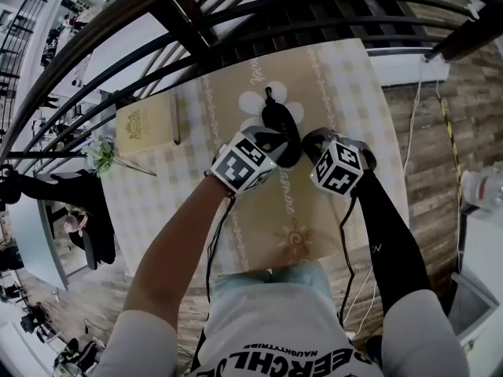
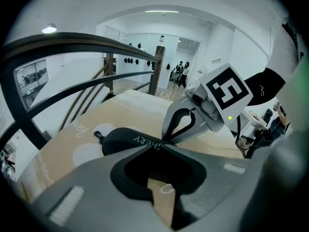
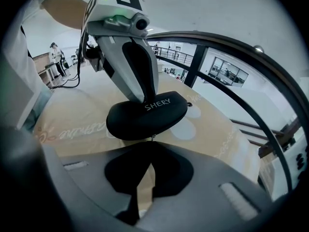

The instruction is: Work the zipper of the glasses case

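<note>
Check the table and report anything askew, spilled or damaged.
Nothing stands out. The glasses case looks intact and lies on the smooth tablecloth. The box lies flat near the table's left edge. No spill or damage shows.

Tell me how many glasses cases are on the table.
1. The black glasses case lies at the middle of the table, the left gripper gripping it, the right gripper shut on its zipper pull. No other shows.
</note>
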Available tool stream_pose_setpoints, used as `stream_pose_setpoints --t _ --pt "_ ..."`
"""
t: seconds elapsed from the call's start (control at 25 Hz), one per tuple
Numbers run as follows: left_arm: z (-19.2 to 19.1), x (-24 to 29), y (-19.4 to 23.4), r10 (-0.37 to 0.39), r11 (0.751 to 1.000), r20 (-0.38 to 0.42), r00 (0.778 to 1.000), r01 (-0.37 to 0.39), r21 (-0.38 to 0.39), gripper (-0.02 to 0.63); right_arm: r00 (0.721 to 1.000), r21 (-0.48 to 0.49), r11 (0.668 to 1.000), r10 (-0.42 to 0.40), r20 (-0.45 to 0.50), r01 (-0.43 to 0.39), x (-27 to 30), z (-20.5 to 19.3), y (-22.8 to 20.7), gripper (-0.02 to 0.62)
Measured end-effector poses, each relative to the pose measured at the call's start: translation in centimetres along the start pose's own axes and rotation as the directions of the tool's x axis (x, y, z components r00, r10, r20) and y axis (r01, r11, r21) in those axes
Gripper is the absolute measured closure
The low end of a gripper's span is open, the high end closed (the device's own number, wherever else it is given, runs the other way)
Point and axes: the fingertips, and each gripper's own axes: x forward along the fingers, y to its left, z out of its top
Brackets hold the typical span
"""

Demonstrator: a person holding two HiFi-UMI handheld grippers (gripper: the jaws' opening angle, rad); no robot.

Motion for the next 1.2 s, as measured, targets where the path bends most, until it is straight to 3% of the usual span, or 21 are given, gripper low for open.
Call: stream_pose_setpoints --t 1.2 --pt "-0.2 -0.2 0.0 0.028 0.999 0.022 0.999 -0.028 -0.020 0.451 1.000 0.018 0.999 0.032 0.000 -0.032 -0.6 -0.8 3.8 0.566"
